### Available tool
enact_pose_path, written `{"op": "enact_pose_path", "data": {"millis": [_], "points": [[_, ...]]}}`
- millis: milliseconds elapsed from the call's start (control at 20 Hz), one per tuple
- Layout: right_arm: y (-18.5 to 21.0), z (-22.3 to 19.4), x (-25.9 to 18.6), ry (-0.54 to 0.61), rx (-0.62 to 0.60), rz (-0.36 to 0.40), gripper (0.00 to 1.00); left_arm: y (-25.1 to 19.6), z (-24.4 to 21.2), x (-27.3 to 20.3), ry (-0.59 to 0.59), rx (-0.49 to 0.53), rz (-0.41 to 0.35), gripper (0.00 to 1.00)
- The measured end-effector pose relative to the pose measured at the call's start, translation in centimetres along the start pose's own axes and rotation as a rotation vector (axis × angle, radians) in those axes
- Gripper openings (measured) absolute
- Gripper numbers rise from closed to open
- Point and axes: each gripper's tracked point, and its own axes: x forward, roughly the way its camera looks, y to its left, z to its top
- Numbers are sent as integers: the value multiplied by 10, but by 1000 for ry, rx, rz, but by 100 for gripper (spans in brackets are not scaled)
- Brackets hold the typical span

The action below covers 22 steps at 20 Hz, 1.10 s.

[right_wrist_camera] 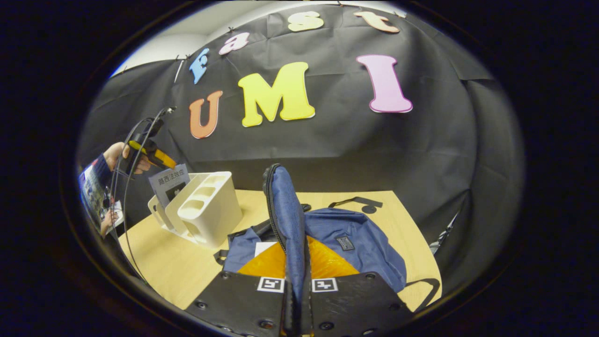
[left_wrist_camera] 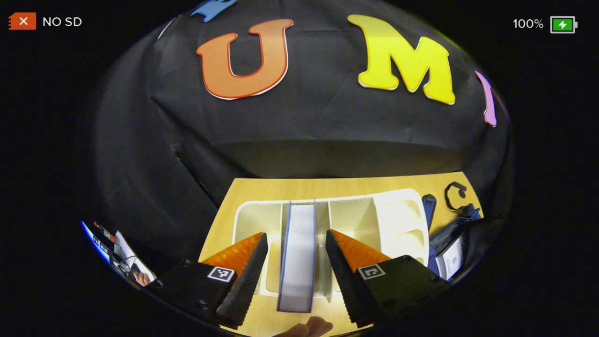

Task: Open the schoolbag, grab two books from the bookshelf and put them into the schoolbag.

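I'm holding my left gripper (left_wrist_camera: 296, 262) wide open, its black fingers (left_wrist_camera: 243, 281) spread apart and touching nothing. My right gripper (right_wrist_camera: 296, 299) is pinching tight, both fingers pressing together. Far left, my hand (right_wrist_camera: 122, 158) is gripping the left gripper's handle up high.

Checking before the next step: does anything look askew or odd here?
Nothing stands out. The book stands upright in the bookshelf, and the right gripper holds the schoolbag flap up.
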Motion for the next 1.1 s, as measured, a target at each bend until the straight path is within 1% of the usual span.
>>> {"op": "enact_pose_path", "data": {"millis": [50,150,250,350,550,600,650,700,800,900,1050,1100], "points": [[2,0,0,2,-1,4,6,-2,-5,1,36,0,-2,80],[3,-3,0,8,-12,5,6,0,-9,5,73,6,-6,80],[5,-5,0,12,-18,6,7,4,-18,11,108,7,13,79],[5,-5,1,14,-18,4,7,2,-23,16,143,-1,-1,80],[4,-8,4,22,-17,0,7,-13,-40,20,217,-31,-77,68],[4,-8,3,23,-19,-2,7,-13,-44,22,229,-36,-78,59],[4,-9,3,24,-23,-3,7,-11,-46,21,238,-40,-79,55],[4,-10,3,25,-25,-4,7,-11,-46,20,241,-42,-84,53],[10,-10,2,30,-9,17,7,-12,-50,17,247,-61,-85,48],[7,-12,2,36,-25,5,7,-11,-52,12,248,-85,-85,46],[11,-12,2,37,-8,18,7,-9,-60,-2,254,-135,-87,46],[9,-13,2,36,-9,13,7,-9,-62,-7,249,-145,-102,50]]}}
